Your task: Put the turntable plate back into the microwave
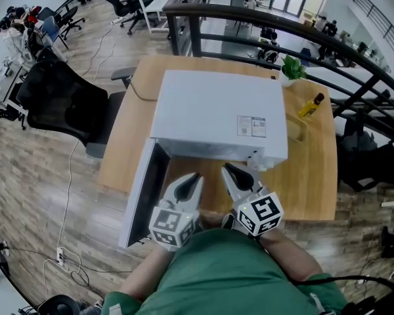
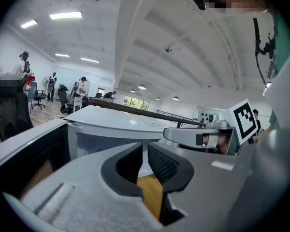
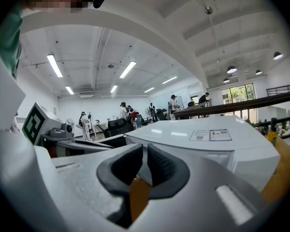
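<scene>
A white microwave (image 1: 220, 117) stands on the wooden table (image 1: 315, 176) with its door (image 1: 144, 192) swung open to the left. No turntable plate shows in any view. My left gripper (image 1: 192, 176) and right gripper (image 1: 231, 169) hover side by side just in front of the microwave's opening, both pointing at it. The left gripper (image 2: 145, 151) is shut with nothing between its pads, and the microwave (image 2: 121, 124) is close ahead of it. The right gripper (image 3: 145, 153) is shut and empty too, beside the microwave (image 3: 208, 144). The oven's inside is hidden from view.
A yellow bottle (image 1: 310, 105), a clear container (image 1: 295, 128) and a small plant (image 1: 292, 67) sit at the table's far right. A black office chair (image 1: 65, 104) stands left of the table. A dark railing (image 1: 282, 31) runs behind it. Several people stand far off.
</scene>
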The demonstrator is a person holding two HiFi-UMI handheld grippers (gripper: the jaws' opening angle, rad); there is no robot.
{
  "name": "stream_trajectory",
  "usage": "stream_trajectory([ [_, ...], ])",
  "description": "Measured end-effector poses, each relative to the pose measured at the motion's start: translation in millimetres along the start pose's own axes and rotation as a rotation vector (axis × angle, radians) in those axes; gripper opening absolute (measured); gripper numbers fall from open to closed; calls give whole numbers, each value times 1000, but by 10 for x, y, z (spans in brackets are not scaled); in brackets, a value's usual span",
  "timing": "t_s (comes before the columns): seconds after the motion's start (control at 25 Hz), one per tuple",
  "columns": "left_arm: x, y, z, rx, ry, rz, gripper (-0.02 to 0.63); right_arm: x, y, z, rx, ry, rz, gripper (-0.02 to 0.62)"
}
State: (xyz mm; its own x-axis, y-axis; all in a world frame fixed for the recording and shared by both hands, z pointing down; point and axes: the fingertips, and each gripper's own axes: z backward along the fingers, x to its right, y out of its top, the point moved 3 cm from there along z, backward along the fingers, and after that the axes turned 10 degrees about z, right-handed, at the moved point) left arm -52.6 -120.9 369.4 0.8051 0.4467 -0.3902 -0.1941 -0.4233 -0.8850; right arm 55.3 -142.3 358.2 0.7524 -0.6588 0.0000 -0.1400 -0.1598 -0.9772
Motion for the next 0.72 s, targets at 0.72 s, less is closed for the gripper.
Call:
stream_trajectory([
  [0.72,-53,-52,5,-18,8,14,43,-5,52,4,16,-16,26,34],
])
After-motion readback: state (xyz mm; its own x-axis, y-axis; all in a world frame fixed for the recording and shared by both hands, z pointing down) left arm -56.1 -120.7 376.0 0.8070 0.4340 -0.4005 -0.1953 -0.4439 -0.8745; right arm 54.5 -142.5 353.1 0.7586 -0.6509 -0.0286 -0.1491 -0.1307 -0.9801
